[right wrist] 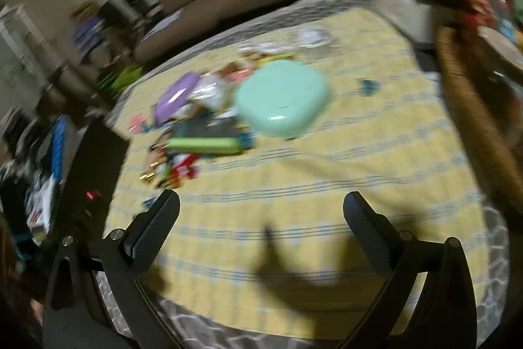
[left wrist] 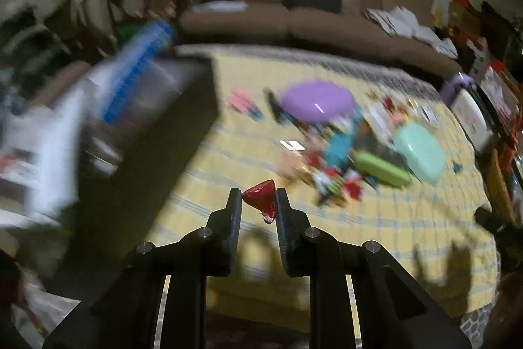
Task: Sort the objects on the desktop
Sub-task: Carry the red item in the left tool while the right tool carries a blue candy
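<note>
Red foil glints between the left gripper point(left wrist: 258, 201)'s fingers point(left wrist: 233, 211): they are drawn close together and pinch a small wrapped candy point(left wrist: 261, 200), held up above the yellow checked cloth of the surface point(left wrist: 392, 228). Beyond it lies a blurred heap of small objects point(left wrist: 330, 172), with a purple oval lid point(left wrist: 317, 100) at the back, a mint-green case point(left wrist: 420, 151) to the right and a lime-green case point(left wrist: 382, 169) just in front of that. A dark box point(left wrist: 157, 133) stands at the left edge of the surface, and a brown sofa point(left wrist: 294, 8) runs behind.

In the right wrist view, the right gripper point(right wrist: 261, 201) hangs over bare cloth with its fingers point(right wrist: 369, 231) spread wide and nothing between them. The mint-green case point(right wrist: 282, 97) sits ahead near the middle of the surface point(right wrist: 359, 172), the lime-green case point(right wrist: 204, 145) to its left and nearer, the purple lid point(right wrist: 176, 97) further left. The heap of small objects point(right wrist: 183, 165) is too blurred to name piece by piece.
</note>
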The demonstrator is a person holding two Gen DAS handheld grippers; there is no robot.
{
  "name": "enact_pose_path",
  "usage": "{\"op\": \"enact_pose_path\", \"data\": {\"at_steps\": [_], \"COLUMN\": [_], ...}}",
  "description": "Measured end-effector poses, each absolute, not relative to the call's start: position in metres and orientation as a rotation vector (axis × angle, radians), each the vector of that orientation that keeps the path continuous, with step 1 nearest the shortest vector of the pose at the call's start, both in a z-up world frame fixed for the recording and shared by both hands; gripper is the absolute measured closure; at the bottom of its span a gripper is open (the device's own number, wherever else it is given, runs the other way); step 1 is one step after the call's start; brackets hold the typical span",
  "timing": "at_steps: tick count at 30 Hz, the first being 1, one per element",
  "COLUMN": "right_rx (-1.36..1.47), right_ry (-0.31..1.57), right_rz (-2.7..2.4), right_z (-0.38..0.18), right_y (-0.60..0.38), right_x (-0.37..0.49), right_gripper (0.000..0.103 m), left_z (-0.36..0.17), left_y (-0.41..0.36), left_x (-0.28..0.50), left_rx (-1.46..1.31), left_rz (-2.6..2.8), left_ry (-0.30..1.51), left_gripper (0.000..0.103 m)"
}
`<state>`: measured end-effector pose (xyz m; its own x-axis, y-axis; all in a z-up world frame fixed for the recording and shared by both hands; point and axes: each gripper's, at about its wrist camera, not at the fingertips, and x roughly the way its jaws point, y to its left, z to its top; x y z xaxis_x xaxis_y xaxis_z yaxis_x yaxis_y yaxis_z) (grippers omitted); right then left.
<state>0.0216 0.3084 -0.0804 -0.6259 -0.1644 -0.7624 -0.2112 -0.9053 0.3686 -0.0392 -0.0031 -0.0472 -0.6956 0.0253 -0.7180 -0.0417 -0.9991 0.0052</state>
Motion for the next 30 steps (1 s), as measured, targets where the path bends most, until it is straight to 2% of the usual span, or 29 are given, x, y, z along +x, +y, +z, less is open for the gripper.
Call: {"op": "enact_pose_path", "data": {"at_steps": [5,7,10,14,17,20,21,22,26,30], "right_rx": [-1.423,-1.464,-1.542,-1.576,-1.618,-1.669,-1.676,-1.688,-1.67,-1.553], "right_ry": [0.615,0.561,0.429,0.272,0.199,0.048,0.008,-0.021,-0.052,0.01], "right_rz": [2.843,2.878,2.907,2.954,2.942,2.897,2.883,2.868,2.883,2.909], "right_z": [-0.088,-0.097,-0.109,-0.122,-0.134,-0.15,-0.153,-0.156,-0.152,-0.12], "right_y": [0.25,0.221,0.181,0.136,0.113,0.093,0.09,0.088,0.094,0.12], "right_x": [-0.005,-0.019,-0.037,-0.055,-0.068,-0.076,-0.075,-0.076,-0.067,-0.054], "right_gripper": [0.009,0.024,0.038,0.041,0.053,0.063,0.075,0.083,0.083,0.083], "left_z": [-0.016,-0.012,-0.005,0.004,0.008,0.011,0.012,0.014,0.016,0.018], "left_y": [-0.044,-0.055,-0.062,-0.062,-0.065,-0.07,-0.071,-0.071,-0.071,-0.07], "left_x": [-0.027,-0.027,-0.026,-0.022,-0.021,-0.02,-0.02,-0.02,-0.019,-0.018], "left_rx": [-1.114,-1.116,-1.11,-1.076,-1.068,-1.06,-1.054,-1.052,-1.037,-1.029], "left_rz": [2.941,2.943,2.927,2.921,2.933,2.928,2.932,2.937,2.943,2.945], "left_ry": [-0.006,-0.033,-0.049,-0.051,-0.057,-0.088,-0.09,-0.086,-0.08,-0.066], "left_gripper": [0.083,0.083,0.083,0.083,0.083,0.083,0.083,0.083,0.083,0.083]}}
